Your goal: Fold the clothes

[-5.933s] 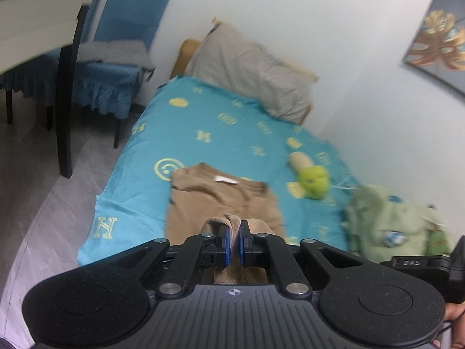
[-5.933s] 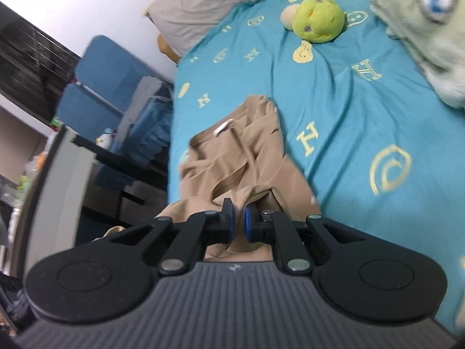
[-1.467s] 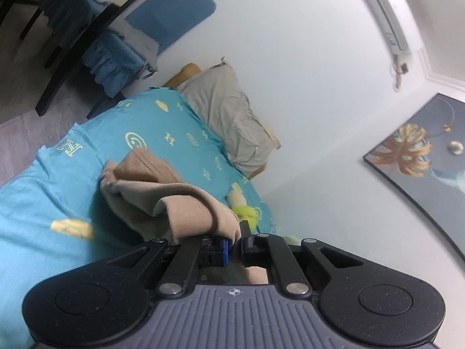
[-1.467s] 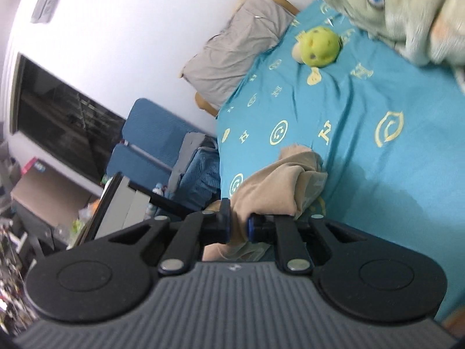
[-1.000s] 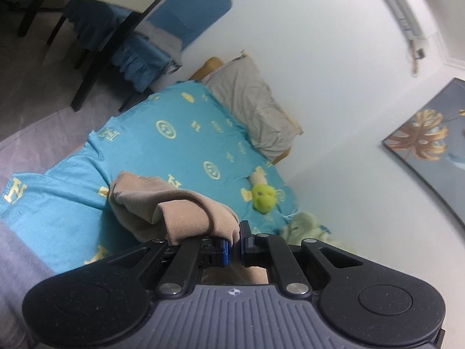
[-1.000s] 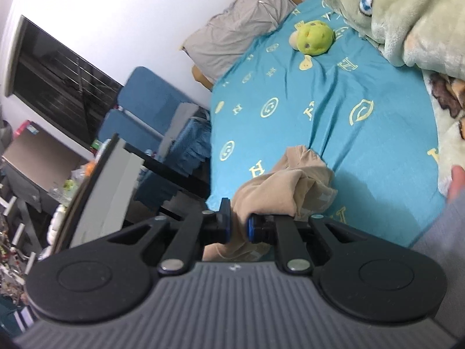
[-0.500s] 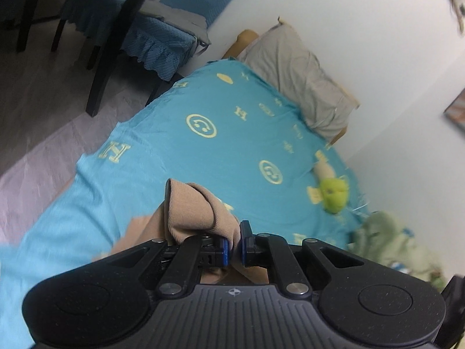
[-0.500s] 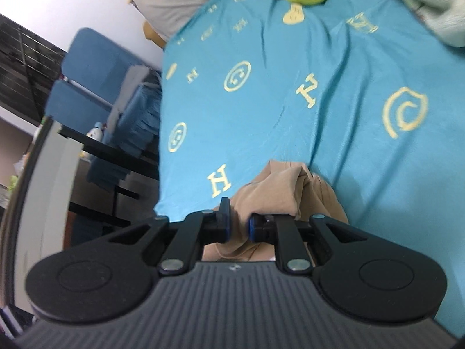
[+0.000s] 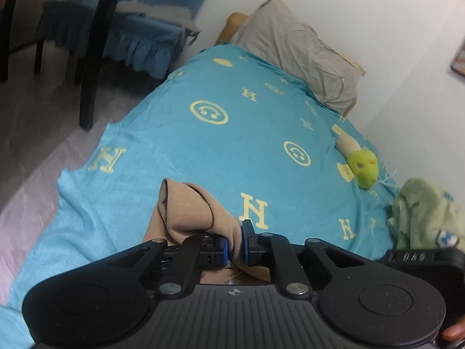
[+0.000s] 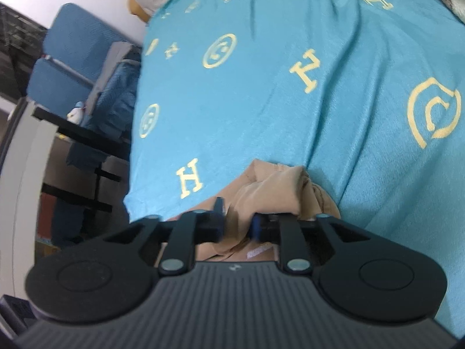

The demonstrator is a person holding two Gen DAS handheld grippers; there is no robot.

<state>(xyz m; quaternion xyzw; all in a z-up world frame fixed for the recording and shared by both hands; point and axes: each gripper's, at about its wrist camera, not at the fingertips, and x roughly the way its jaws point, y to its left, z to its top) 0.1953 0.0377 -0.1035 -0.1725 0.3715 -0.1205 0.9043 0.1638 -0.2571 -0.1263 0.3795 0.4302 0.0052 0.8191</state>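
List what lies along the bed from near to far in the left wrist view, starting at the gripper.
left gripper → tan garment between its pads → bare blue bedspread with yellow letters and faces → grey pillow at the head of the bed → white wall.

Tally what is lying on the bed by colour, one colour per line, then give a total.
Tan: 1, the garment
Grey: 1, the pillow
Lime green: 1, the round soft toy
Pale green: 1, the plush blanket
Total: 4, all on the blue bedsheet
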